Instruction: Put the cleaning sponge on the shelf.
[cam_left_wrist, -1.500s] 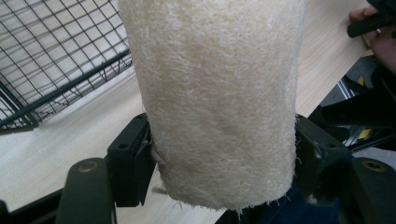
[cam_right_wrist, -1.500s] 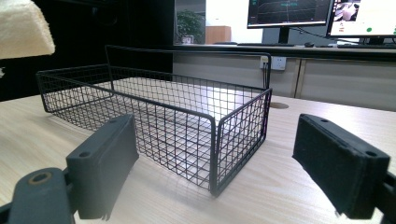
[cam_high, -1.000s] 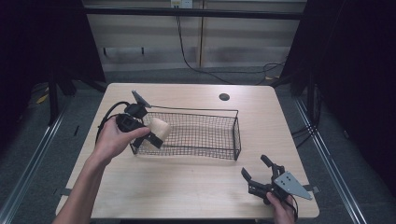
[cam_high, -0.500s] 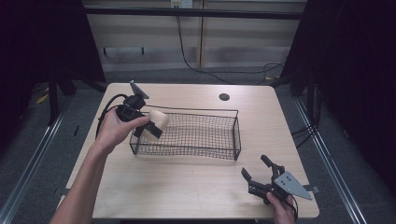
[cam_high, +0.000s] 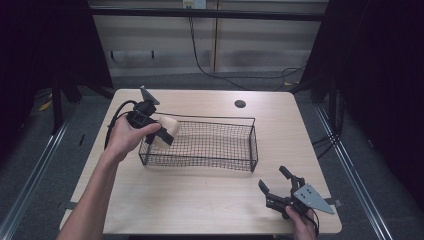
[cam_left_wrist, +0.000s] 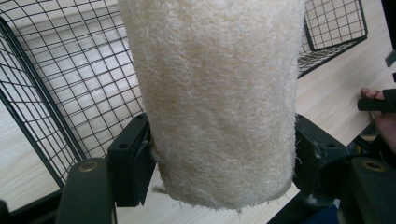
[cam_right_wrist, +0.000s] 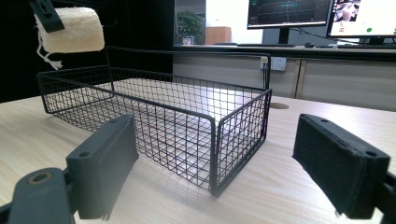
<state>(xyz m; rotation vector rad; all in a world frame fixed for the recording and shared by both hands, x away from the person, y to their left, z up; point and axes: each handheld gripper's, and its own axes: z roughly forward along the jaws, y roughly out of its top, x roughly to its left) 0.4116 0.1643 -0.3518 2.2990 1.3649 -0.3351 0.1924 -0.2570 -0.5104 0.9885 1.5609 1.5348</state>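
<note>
The basket (cam_right_wrist: 187, 126) stands at 12 o'clock on the table (cam_right_wrist: 299, 154). The loofah (cam_right_wrist: 72, 30) hangs at 10 o'clock above its far rim. The right gripper (cam_right_wrist: 219, 163) gapes empty.

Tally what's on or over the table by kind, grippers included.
Wire basket: 1
Beige loofah-like roll, held in the left gripper above the basket's left end: 1
Handheld grippers: 2, the left gripper shut on the roll, the right gripper open near the table's front right corner
Total: 4
</note>
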